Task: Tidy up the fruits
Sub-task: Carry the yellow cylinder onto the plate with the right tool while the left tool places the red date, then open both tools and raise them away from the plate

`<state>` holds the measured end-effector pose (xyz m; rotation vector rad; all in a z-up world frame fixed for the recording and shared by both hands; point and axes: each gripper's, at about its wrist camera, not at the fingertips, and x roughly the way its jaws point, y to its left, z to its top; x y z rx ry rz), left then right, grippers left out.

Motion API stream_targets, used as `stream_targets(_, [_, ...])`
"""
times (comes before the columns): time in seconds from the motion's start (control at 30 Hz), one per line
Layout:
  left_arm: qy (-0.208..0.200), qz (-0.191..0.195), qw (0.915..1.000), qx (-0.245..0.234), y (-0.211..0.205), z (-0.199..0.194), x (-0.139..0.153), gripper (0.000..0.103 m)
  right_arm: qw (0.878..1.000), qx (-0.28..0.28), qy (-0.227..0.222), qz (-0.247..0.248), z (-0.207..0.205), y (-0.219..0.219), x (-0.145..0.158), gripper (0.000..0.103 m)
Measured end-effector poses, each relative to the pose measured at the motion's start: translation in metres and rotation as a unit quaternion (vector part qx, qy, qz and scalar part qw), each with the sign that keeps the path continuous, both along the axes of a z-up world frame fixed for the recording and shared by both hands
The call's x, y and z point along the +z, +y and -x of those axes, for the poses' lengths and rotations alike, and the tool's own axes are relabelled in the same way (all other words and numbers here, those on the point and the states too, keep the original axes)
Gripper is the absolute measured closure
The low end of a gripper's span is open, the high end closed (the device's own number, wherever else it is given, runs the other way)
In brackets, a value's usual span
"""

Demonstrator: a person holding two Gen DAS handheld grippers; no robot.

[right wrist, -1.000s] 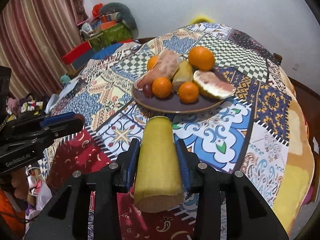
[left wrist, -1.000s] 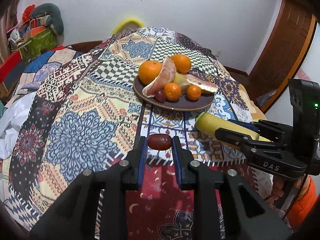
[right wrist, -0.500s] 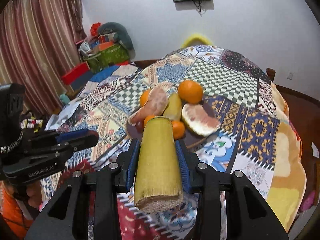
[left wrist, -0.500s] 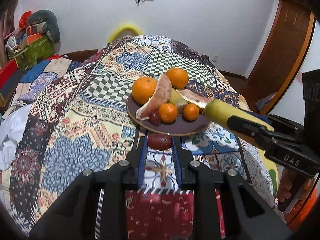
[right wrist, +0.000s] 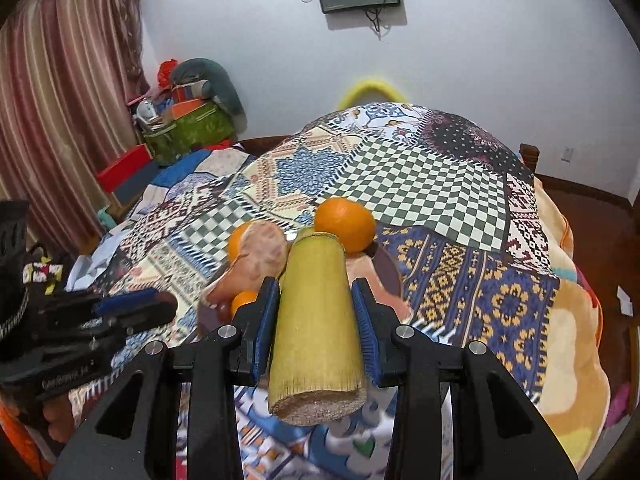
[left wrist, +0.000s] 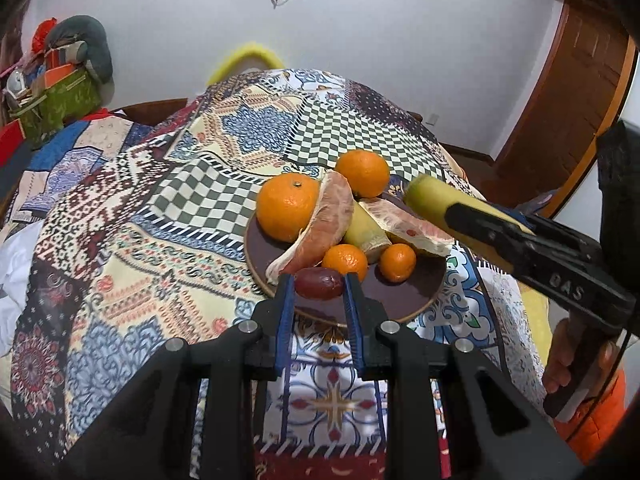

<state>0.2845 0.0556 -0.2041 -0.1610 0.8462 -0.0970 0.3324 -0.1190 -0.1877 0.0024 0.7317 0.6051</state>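
A dark round plate (left wrist: 416, 296) on the patchwork cloth carries two big oranges (left wrist: 287, 207), two small ones (left wrist: 345, 261), pomelo wedges (left wrist: 328, 224) and a short yellow-green stalk piece (left wrist: 366, 232). My left gripper (left wrist: 319, 285) is shut on a dark red date (left wrist: 319, 283), held over the plate's near rim. My right gripper (right wrist: 316, 300) is shut on a thick yellow-green sugarcane piece (right wrist: 316, 320), whose far end reaches over the plate's right side (left wrist: 430, 198). The plate (right wrist: 390, 272) is mostly hidden behind the cane in the right wrist view.
The patchwork cloth (left wrist: 120, 240) covers a rounded table that drops away on all sides. Piled bags and boxes (right wrist: 184, 120) stand at the far left by a striped curtain (right wrist: 60, 100). A wooden door (left wrist: 568, 100) is at the right. A person's hand (left wrist: 568, 360) holds the right gripper's handle.
Both grippers have moved forward toward the plate with their loads. The date now hangs over the plate's near rim and the cane's tip over its right side.
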Motion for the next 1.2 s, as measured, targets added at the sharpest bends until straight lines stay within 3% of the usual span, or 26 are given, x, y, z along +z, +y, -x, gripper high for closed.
stream_targets(0.47, [0.025, -0.015, 0.9995, -0.015, -0.009, -0.03, -0.027, 0.079, 0.999, 0.005, 0.027, 0.031, -0.029, 0.014, -0.031, 0.069])
stream_targets(0.7, [0.03, -0.021, 0.9991, -0.021, -0.013, -0.033, -0.029, 0.079, 0.999, 0.012, 0.032, 0.03, -0.03, 0.013, -0.032, 0.068])
stream_targets(0.77, [0.032, -0.019, 0.9991, -0.021, -0.013, -0.033, -0.029, 0.074, 0.999, 0.016, 0.033, 0.033, -0.029, 0.014, -0.032, 0.068])
stream_targets(1.2, [0.029, -0.006, 0.9994, -0.018, -0.013, -0.022, -0.017, 0.067, 0.999, 0.013, 0.036, 0.025, -0.019, 0.005, -0.02, 0.058])
